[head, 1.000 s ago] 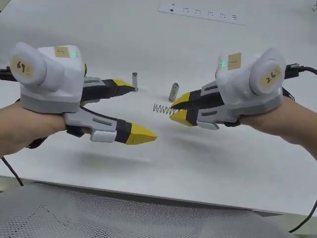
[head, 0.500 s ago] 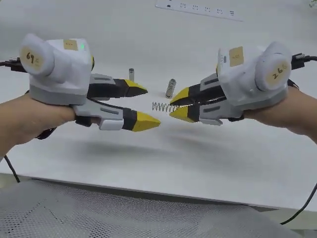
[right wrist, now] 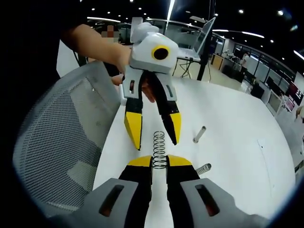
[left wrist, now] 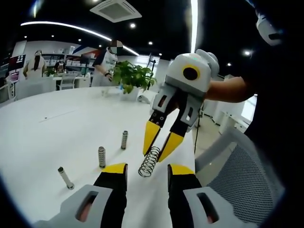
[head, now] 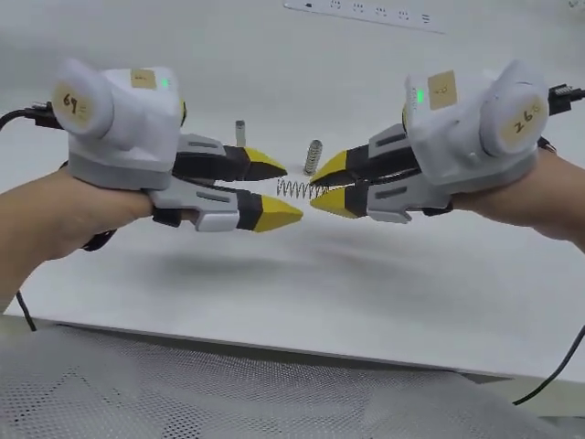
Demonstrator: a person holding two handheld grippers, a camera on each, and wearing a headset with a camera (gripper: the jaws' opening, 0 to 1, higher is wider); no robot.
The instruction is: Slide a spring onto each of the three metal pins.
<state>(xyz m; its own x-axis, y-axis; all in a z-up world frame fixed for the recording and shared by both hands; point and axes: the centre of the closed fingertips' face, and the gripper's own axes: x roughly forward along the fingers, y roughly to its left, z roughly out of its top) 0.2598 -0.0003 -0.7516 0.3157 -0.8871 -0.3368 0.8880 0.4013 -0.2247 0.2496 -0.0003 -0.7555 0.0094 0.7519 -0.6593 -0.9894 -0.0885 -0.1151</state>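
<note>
Two grippers meet nose to nose over the white table [head: 302, 302]; the right gripper [head: 322, 187] is clamped on one end of a loose spring [head: 294, 189], holding it roughly level and up off the tabletop, with the free end poking toward the left gripper [head: 277, 189]; that one is spread wide, its yellow tips either side of the spring's end and not pinching it, far as I can tell. Over in the left gripper view the pins stand in a row on the table, off to the left of the jaws: a bare pin [left wrist: 65, 178] nearest, then a middle pin [left wrist: 101, 156] with a spring already round it, then a far pin [left wrist: 124, 139] wearing one too; all three are well apart from the loose spring. Head view puts the bare pin upright just behind the left gripper's upper jaw; a power strip [head: 366, 11] lies at the table's far edge; a grey mesh chair [head: 183, 393] sits at the near edge.
</note>
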